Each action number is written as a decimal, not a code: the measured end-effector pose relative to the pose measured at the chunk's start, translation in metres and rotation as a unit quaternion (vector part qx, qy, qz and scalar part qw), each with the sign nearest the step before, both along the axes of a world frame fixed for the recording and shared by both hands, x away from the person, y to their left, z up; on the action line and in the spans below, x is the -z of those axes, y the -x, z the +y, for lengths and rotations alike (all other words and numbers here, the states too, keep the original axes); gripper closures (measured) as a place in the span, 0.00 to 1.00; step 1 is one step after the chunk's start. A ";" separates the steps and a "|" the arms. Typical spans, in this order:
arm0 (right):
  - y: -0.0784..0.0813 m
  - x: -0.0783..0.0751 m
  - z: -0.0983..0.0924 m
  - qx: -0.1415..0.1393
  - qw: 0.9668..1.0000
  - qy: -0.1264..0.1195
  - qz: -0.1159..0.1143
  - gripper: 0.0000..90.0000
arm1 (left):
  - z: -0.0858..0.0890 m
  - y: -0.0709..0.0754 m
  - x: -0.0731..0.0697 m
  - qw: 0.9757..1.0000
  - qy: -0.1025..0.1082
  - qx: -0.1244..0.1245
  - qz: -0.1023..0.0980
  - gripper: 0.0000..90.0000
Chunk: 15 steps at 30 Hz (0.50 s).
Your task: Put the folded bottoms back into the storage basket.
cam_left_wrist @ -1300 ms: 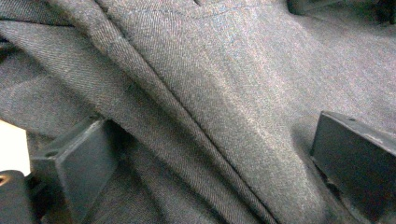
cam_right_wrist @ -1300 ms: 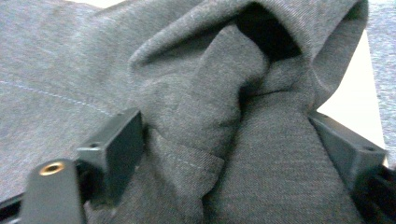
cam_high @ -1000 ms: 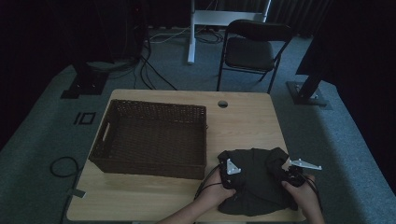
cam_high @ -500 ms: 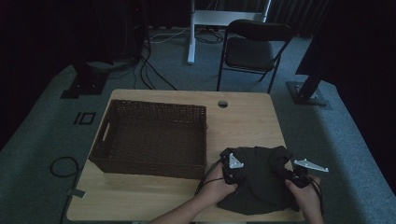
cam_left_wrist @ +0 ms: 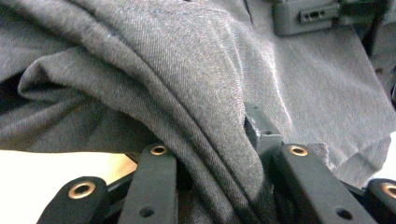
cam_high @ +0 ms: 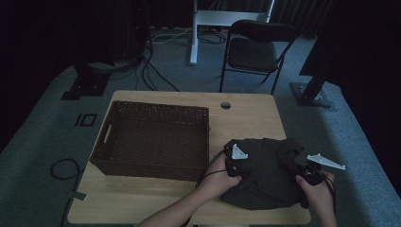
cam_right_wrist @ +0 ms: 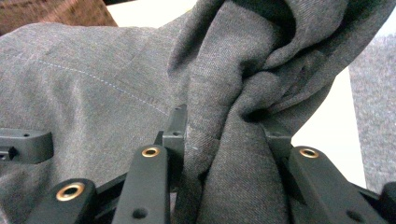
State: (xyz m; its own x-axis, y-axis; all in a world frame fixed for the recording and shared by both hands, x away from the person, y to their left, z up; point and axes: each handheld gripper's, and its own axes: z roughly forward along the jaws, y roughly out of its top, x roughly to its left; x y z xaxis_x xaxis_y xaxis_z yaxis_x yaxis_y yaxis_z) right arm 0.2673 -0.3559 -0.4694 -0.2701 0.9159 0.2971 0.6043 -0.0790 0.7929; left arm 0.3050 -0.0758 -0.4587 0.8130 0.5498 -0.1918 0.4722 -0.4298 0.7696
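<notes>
a dark grey cloth [cam_high: 267, 172] is bunched at the near right corner of the wooden table [cam_high: 250, 118], its folds reaching the near edge. the left gripper [cam_high: 235, 161] is held at the cloth's left side, and in the left gripper view a thick fold of the cloth [cam_left_wrist: 196, 107] is seen pinched between its jaws. the right gripper [cam_high: 309, 172] is held at the cloth's right side by the table's right edge; in the right gripper view a twisted bunch of the cloth [cam_right_wrist: 243, 116] is clamped between its jaws. a brown woven basket [cam_high: 151, 163] sits on the left half of the table, just beside the cloth. a folding chair [cam_high: 255, 49] stands on the floor beyond the far edge.
</notes>
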 end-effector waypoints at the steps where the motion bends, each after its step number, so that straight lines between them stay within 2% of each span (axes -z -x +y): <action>1: 0.000 -0.004 0.000 0.000 1.000 -0.003 -0.005 0.71 | 0.002 -0.001 -0.005 1.000 0.002 0.000 -0.001 0.78; 7: -0.003 -0.031 0.006 -0.005 1.000 -0.003 -0.028 0.71 | 0.010 -0.008 -0.031 1.000 0.021 -0.007 -0.014 0.78; 10: -0.007 -0.044 0.010 -0.007 0.999 -0.005 -0.038 0.71 | 0.014 -0.012 -0.042 0.999 0.021 -0.008 -0.027 0.78; 15: -0.014 -0.062 0.018 -0.014 0.999 -0.007 -0.052 0.71 | 0.025 -0.019 -0.057 0.999 0.025 -0.015 -0.031 0.78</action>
State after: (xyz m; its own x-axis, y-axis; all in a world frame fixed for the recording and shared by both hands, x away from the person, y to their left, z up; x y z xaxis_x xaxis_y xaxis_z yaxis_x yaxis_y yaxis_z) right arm 0.2814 -0.3378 -0.4072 -0.3249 0.9035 0.2795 0.5213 -0.0755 0.8500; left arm 0.3239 -0.0506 -0.4018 0.8070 0.5659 -0.1690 0.4355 -0.3768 0.8175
